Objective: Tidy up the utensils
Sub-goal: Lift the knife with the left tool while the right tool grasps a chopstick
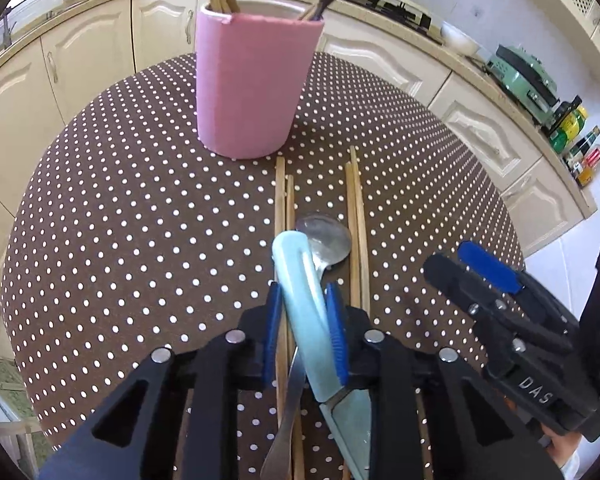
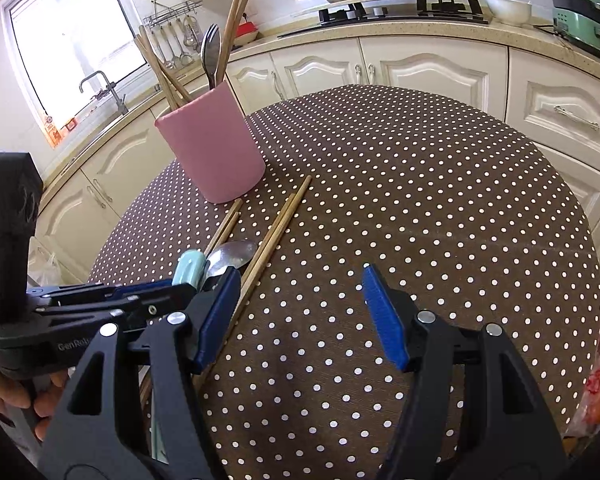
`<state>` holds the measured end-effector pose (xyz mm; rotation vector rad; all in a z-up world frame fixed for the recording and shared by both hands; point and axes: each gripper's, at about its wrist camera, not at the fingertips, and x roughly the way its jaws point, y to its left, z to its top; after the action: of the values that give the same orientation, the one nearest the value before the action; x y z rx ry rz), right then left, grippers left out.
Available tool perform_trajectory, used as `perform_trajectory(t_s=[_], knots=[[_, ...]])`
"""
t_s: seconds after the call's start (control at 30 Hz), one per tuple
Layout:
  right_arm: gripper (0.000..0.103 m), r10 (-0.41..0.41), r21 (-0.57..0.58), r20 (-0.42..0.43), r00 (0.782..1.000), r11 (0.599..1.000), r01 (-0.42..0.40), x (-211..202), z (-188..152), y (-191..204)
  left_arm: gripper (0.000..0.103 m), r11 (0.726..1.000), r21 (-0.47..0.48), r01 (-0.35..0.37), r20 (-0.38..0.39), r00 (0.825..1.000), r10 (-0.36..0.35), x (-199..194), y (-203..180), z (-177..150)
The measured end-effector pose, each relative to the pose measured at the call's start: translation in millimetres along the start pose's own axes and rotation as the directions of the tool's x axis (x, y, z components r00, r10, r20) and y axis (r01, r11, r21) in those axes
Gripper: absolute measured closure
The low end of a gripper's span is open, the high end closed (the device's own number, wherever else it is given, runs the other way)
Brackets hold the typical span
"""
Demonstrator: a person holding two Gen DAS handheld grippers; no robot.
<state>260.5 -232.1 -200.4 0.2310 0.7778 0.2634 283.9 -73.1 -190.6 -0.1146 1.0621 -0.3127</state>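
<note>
A pale blue-handled knife (image 1: 305,320) is seen lying on the dotted table (image 1: 140,200), its handle pointing far and its blade near, crossed over a metal spoon (image 1: 326,240) whose bowl lies just beyond the handle tip. Two pairs of wooden chopsticks (image 1: 356,216) are laid parallel on either side, running toward a pink utensil holder (image 1: 252,88) at the far side, in which more chopsticks and a spoon are stood.

The left tongs (image 1: 305,320) are angled steeply down over the knife, and their blue pads are pressed against both sides of the handle, so the knife is clamped while it lies on the table.

The right tongs (image 2: 300,312) are held to the right of the utensils, tilted down toward bare tablecloth, with the pads set well apart and nothing between them. A hand (image 2: 16,396) is seen at the left tongs' grip in the right wrist view.
</note>
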Motion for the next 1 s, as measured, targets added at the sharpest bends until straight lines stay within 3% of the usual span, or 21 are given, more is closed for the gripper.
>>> perform_trajectory(t_s=[0.2, 0.47, 0.63, 0.73, 1.0], knots=[[0.040, -0.029, -0.029, -0.050, 0.998, 0.999, 0.027, 13.5, 3.2, 5.7, 0.083, 1.000, -0.010, 0.022, 0.059, 0.998, -0.021, -24.9, 11.4, 5.4], [0.040, -0.093, -0.090, -0.090, 0.992, 0.992, 0.085, 39.1, 9.8, 24.6, 0.084, 1.000, 0.001, -0.023, 0.112, 0.993, 0.023, -55.0, 25.4, 18.1], [0.040, -0.156, -0.143, -0.103, 0.982, 0.980, 0.141, 51.9, 13.0, 37.7, 0.084, 1.000, -0.002, -0.031, 0.079, 0.996, 0.031, -45.4, 33.9, 20.7], [0.040, -0.193, -0.212, -0.116, 0.974, 0.963, 0.165, 57.5, 12.3, 45.5, 0.090, 0.999, 0.009, -0.038, 0.048, 0.998, 0.037, -34.1, 36.7, 20.0], [0.041, -0.198, -0.278, -0.226, 0.954, 0.951, 0.132, 68.3, 24.3, 49.3, 0.090, 0.999, 0.013, -0.052, -0.023, 0.998, 0.053, -5.1, 38.9, 23.8]])
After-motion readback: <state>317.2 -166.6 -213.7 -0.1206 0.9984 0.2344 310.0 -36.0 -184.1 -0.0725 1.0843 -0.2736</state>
